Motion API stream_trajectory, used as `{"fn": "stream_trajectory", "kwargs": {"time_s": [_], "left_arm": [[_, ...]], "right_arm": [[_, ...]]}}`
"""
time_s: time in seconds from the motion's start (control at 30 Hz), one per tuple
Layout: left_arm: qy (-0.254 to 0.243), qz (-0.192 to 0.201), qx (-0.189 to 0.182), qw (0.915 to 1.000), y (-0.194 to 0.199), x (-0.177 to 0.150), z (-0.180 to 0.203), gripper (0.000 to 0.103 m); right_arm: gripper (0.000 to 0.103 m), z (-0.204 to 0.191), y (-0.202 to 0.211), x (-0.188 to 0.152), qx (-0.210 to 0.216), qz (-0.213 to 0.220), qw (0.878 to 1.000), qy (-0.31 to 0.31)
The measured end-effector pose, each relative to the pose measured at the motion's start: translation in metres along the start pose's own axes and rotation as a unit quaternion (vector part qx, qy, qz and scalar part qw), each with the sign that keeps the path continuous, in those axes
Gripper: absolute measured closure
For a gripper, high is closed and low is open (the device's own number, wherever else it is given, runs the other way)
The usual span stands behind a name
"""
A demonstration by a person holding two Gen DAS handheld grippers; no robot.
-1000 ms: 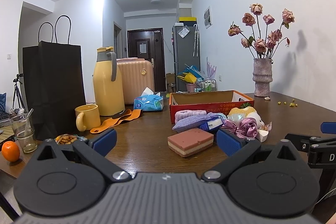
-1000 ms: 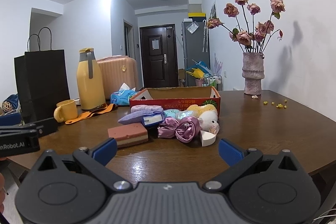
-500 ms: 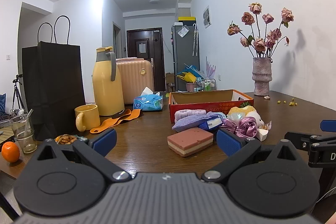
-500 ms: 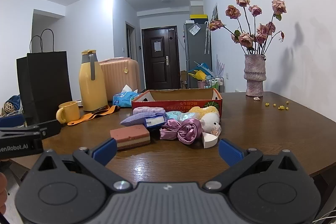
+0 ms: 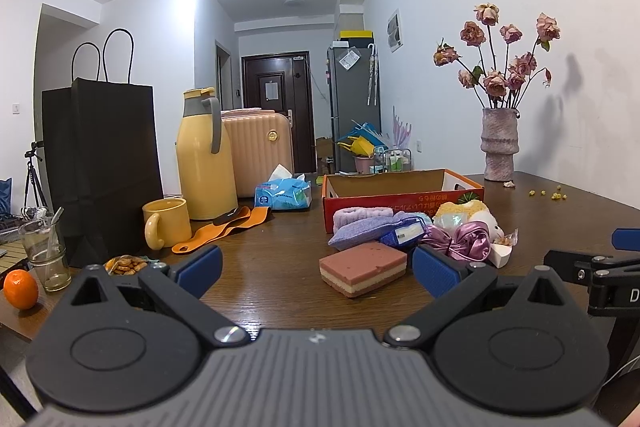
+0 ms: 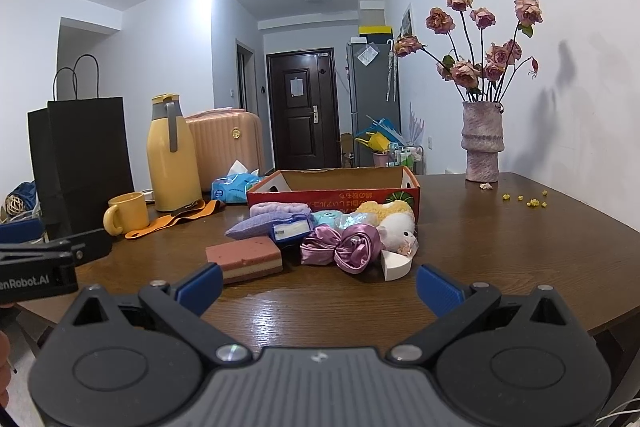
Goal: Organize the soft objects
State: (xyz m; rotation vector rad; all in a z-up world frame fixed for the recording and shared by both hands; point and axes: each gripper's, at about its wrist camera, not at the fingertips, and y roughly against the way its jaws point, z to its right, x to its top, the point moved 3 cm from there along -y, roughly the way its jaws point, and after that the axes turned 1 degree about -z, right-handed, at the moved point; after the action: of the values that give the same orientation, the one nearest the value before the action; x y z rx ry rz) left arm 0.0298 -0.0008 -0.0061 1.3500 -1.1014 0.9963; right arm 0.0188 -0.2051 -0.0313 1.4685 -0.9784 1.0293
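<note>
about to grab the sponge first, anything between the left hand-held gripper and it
Nothing visible. The left hand-held gripper is open, and only bare table lies between it and the pink layered sponge.

The cardboard box [image 6: 334,193] hides its inside; the blue pouch [image 6: 290,230] label is too small to read.
</note>
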Motion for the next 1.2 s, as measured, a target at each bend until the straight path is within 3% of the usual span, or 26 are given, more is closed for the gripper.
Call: {"fn": "stream_trajectory", "kwargs": {"time_s": [0.47,0.6,0.73,0.8,0.87,0.97,1.03,1.1,1.2], "left_arm": [[0.013,-0.025,-0.003,0.9996,-0.011,-0.008,-0.004,0.0],[0.008,-0.021,-0.002,0.9997,-0.017,-0.009,-0.004,0.0],[-0.004,-0.031,0.013,0.9994,-0.039,-0.017,-0.005,0.0],[0.001,-0.049,0.017,0.9986,-0.057,-0.02,-0.008,0.0],[0.021,-0.074,0.003,0.997,-0.078,-0.022,-0.011,0.0],[0.069,-0.124,-0.027,0.9896,-0.117,-0.022,-0.018,0.0],[0.101,-0.151,-0.05,0.982,-0.142,-0.02,-0.023,0.002],[0.126,-0.163,-0.062,0.9766,-0.164,-0.017,-0.027,0.008],[0.156,-0.181,-0.068,0.9686,-0.197,-0.011,-0.03,0.032]], "right_arm": [[0.0,0.002,-0.005,-0.006,0.003,-0.009,1.0,-0.003],[0.0,0.002,-0.009,-0.007,-0.002,0.007,1.0,0.006],[0.0,0.002,-0.03,-0.011,-0.006,0.012,0.999,0.031],[0.0,0.006,-0.047,-0.013,0.013,0.013,1.0,0.021],[0.0,0.012,-0.071,-0.014,0.04,-0.004,0.999,-0.001],[0.0,0.011,-0.114,-0.007,0.092,-0.083,0.992,-0.01],[0.005,0.011,-0.141,0.002,0.105,-0.104,0.988,-0.032],[0.024,0.009,-0.168,0.011,0.128,-0.112,0.984,-0.055],[0.04,0.005,-0.213,0.019,0.15,-0.138,0.976,-0.079]]}}
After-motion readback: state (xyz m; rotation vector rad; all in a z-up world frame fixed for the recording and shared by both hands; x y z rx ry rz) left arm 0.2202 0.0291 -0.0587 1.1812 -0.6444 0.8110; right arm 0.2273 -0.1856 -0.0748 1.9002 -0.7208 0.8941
